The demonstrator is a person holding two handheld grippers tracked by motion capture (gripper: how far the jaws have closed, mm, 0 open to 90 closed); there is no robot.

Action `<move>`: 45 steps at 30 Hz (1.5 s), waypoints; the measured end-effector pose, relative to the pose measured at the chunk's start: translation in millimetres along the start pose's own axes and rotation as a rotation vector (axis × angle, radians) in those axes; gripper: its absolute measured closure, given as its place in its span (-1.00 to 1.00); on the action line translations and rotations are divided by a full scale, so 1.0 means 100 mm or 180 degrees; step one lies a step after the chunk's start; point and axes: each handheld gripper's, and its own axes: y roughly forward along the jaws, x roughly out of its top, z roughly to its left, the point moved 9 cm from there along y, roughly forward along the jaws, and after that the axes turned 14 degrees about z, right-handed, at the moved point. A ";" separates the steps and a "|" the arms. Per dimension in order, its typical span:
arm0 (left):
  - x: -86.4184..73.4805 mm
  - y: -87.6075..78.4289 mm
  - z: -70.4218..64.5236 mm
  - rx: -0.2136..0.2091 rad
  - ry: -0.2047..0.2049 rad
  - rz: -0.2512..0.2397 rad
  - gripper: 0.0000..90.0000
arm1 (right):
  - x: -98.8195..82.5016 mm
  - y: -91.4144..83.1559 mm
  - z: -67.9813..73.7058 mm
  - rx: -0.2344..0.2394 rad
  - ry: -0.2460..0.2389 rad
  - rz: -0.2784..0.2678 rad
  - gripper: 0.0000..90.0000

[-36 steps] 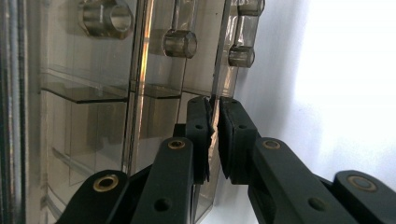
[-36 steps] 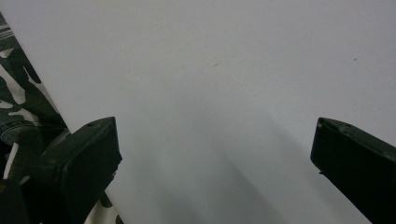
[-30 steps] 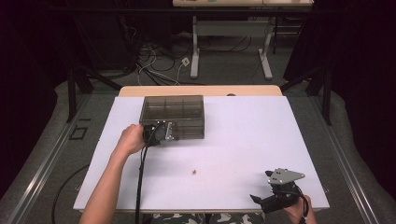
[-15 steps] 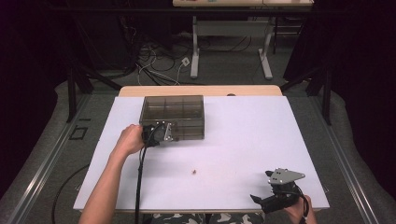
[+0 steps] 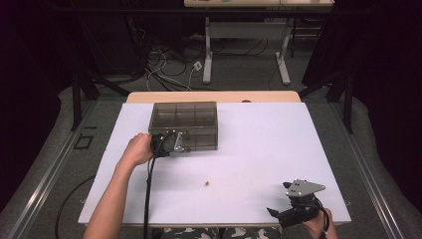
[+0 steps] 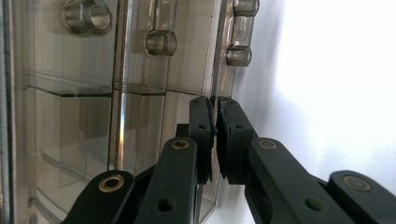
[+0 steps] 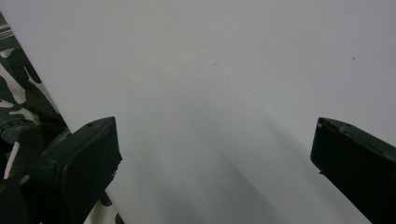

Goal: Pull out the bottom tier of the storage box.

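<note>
Left tongs [image 5: 180, 143] clenched on the thin front wall of the smoky clear compartment box [image 5: 185, 123]; pads [image 6: 204, 122] pinch the edge. Box sits far-left of centre on the white worktop [image 5: 259, 144]. Right tongs [image 5: 284, 211] released, jaws wide, resting at near-right edge. Small brown bit [image 5: 206, 182] lies mid-worktop, well apart from both.

White desk [image 5: 259, 149], wooden strip along its far edge. On it: smoky clear compartment box [image 5: 184, 124] at far left-centre, lid shut, dividers visible inside; one tiny brown bit [image 5: 206, 182] lying near the middle, well apart from the box. Grey floor [image 5: 378, 164] around the desk
</note>
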 end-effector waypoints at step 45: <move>-0.02 -0.07 -0.13 -0.0235 0.0070 -0.0053 0.91 | -0.01 0.00 0.00 -0.0005 -0.0009 0.0030 -0.99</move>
